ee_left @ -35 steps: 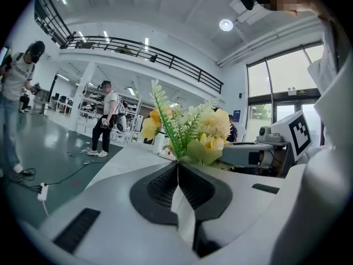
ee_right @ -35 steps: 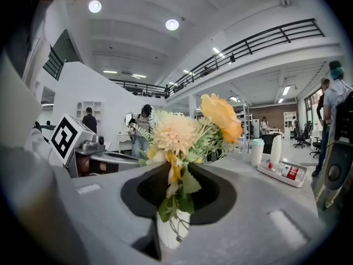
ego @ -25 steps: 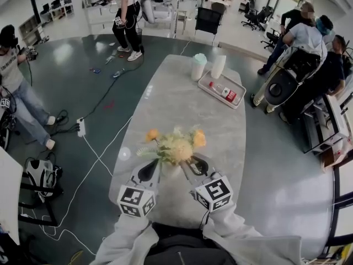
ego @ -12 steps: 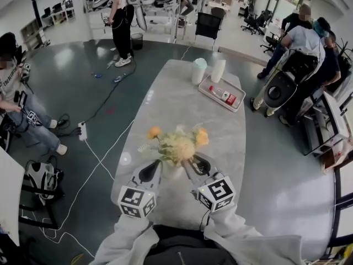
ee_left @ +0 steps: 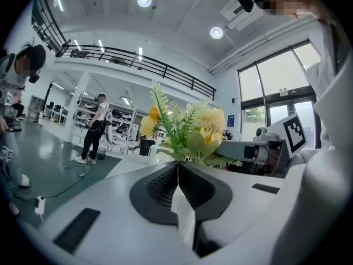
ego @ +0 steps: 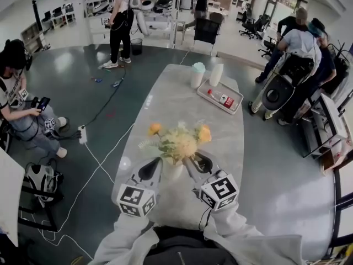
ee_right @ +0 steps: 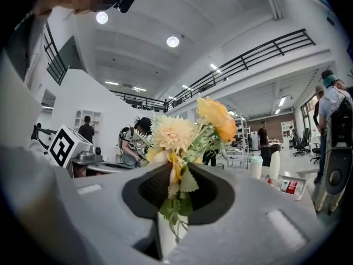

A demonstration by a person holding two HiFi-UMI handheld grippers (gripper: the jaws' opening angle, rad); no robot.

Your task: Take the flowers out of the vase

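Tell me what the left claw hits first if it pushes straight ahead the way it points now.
The flowers: in the left gripper view their green leaves sit just past the closed tips of the left claw and fill the line ahead. Whether any gap is left between them, the pictures do not settle.

vase [ego: 172,171] mostly hidden under flowers [ego: 178,144], bottle [ego: 222,99] label too small

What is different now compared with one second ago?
The left gripper and right gripper rose slightly, carrying the flowers up with them. Nothing was taken or released: the right stays shut on the flowers, which still sit above the vase.
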